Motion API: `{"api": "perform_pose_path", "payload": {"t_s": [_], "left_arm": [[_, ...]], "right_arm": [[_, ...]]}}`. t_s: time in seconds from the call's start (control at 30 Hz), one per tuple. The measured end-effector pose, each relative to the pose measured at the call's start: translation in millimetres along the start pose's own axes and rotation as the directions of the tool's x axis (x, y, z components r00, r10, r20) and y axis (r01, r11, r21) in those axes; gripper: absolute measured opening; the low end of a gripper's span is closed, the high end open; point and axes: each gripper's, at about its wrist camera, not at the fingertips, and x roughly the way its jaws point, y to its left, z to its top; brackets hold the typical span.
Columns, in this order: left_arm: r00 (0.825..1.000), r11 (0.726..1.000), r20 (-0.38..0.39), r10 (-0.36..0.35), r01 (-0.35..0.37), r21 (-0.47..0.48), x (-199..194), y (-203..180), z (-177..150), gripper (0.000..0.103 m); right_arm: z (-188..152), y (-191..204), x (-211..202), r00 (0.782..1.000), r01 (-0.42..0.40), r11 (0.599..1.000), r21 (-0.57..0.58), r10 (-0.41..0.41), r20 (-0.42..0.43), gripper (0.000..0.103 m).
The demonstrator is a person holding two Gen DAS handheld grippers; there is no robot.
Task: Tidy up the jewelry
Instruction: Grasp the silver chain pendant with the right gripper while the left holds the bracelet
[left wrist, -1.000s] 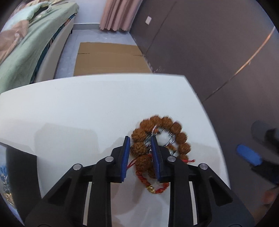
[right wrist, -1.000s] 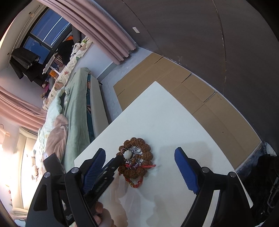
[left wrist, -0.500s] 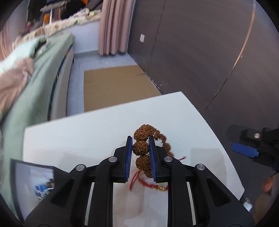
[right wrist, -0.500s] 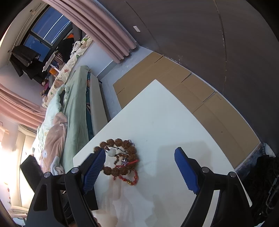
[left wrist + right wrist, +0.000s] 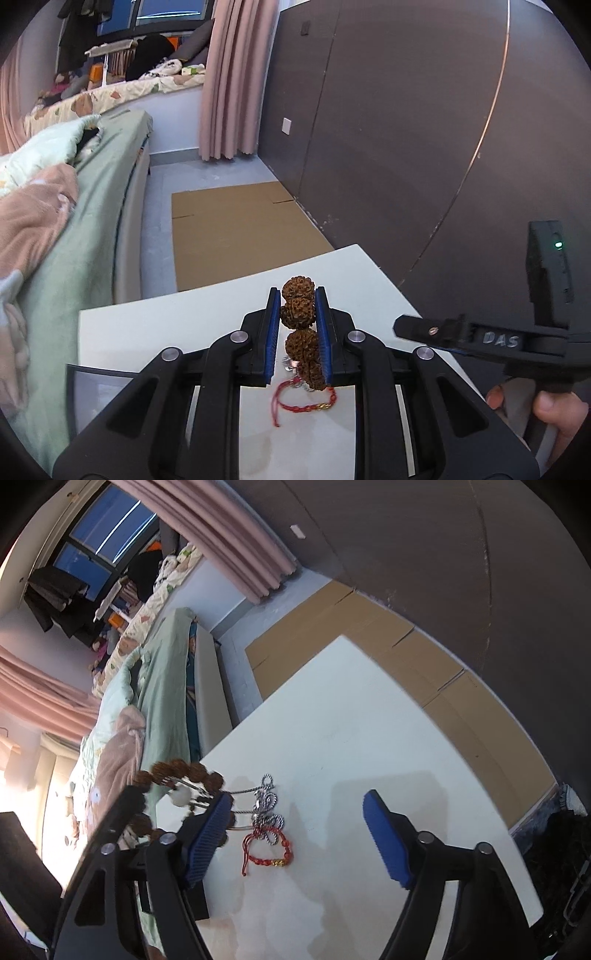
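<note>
The left gripper (image 5: 297, 314) was clamped on the limp, knobbly seed-bead bracelet (image 5: 298, 314), lifted above the white table (image 5: 332, 720), best held across one bead, while the right gripper's (image 5: 295, 834) empty jaws were closing.

Bedroom around my white table (image 5: 369, 709).
Dark wall panels (image 5: 406, 110) on the right, pink curtains (image 5: 229, 77), blue window (image 5: 107, 528). Bed (image 5: 96, 192) with green and pink covers left; flattened cardboard (image 5: 236, 232) on grey floor (image 5: 159, 206).
</note>
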Motion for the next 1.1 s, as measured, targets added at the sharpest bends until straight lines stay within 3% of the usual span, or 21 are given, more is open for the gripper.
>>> {"api": "perform_pose_path", "payload": {"t_s": [0.3,0.5,0.73,0.87,1.1], "left_arm": [[0.997,0.997,-0.014,0.069,-0.07,-0.019,-10.3,21.2,-4.4,0.019],[0.998,0.995,-0.001,0.069,-0.069,-0.067,-25.6,42.6,-3.5,0.019],[0.997,0.992,-0.039,0.064,-0.068,-0.108,-22.1,63.3,-9.1,0.019],[0.997,0.985,-0.076,0.016,-0.029,-0.172,-12.3,79.1,-14.4,0.019],[0.996,0.977,-0.086,-0.007,-0.011,-0.213,-11.2,89.8,-16.6,0.019]], "right_arm": [[-10.1,22.0,35.7,0.997,0.002,0.999,-0.051,-0.006,-0.079,0.05],[-14.9,41.9,55.7,0.996,0.015,0.994,-0.108,-0.024,-0.089,0.049],[-18.5,59.0,76.6,0.998,0.015,0.99,-0.138,-0.024,-0.064,0.044],[-19.3,65.5,85.2,0.996,0.066,0.984,-0.167,-0.074,-0.043,0.042],[-31.3,81.6,106.0,0.983,0.172,0.949,-0.264,-0.183,-0.019,0.038]]}}
